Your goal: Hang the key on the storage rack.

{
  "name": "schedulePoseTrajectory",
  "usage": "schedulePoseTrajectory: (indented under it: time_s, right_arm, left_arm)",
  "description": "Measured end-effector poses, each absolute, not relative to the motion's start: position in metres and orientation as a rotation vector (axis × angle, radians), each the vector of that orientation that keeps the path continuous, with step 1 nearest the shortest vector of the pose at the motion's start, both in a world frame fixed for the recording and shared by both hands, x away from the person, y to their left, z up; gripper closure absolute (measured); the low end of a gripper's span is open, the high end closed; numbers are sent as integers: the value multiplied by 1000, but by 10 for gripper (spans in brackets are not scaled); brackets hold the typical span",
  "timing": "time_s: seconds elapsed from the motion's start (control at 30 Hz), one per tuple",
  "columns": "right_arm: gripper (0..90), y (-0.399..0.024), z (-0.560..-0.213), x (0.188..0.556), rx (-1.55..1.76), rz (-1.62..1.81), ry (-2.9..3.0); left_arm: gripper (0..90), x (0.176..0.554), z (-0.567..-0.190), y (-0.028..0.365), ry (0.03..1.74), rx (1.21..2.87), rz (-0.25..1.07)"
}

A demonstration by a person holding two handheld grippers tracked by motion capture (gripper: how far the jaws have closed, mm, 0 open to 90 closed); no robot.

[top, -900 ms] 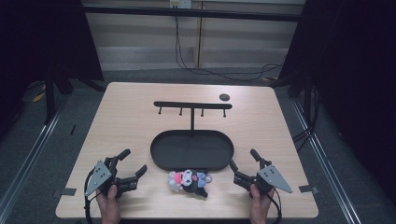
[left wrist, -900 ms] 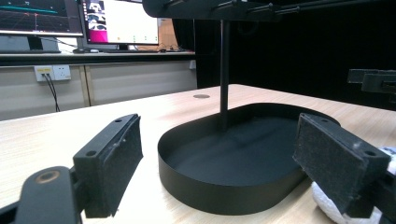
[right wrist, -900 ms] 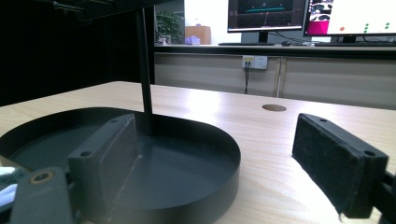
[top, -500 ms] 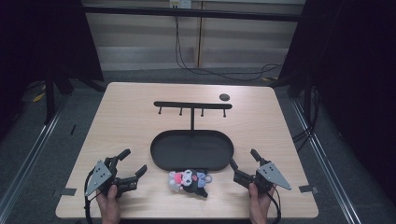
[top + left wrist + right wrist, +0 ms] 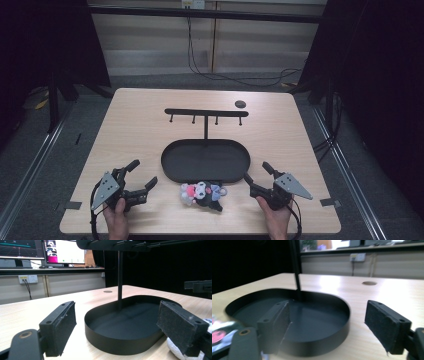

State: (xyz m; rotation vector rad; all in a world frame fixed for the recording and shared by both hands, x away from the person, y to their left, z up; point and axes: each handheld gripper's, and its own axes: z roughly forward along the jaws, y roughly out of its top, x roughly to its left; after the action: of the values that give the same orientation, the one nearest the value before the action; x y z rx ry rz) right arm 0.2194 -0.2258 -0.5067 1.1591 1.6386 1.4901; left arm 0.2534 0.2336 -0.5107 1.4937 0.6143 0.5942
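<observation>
1. A light wooden tabletop (image 5: 135,135) carries a black oval tray (image 5: 205,161) with a thin upright post rising from its far side to a horizontal hook bar (image 5: 206,112).
2. A small plush toy (image 5: 202,194), dark with pink and white parts, lies on the tabletop just beside the tray's near rim, between the two grippers.
3. The left gripper (image 5: 140,177) sits at the near left of the tabletop, held in the person's left hand (image 5: 116,219). Its jaws stand wide apart and grip nothing.
4. In the left gripper view the tray shows between the jaws, and a white edge of the plush toy (image 5: 176,348) peeks out beside the right-hand jaw.
5. The right gripper (image 5: 257,174) sits at the near right, held in the right hand (image 5: 274,220), jaws spread wide and empty, pointing toward the tray.
6. A small dark round disc (image 5: 240,104) lies on the far side of the tabletop, well apart from the tray.
</observation>
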Motion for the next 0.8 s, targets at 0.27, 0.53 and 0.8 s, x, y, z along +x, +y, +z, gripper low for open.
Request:
schedulePoseTrajectory:
  time_s: [0.27,0.53,0.8]
  right_arm:
    - [304,-220,-499,217,1157,1474,1832]
    - [357,-214,-487,220,1142,1441,1988]
    - [410,-204,-471,227,1068,1405,2158]
  left_arm:
    - [153,253,-511,233,616,1491,593]
    - [152,253,-511,233,616,1491,593]
    - [152,253,-511,233,617,1492,593]
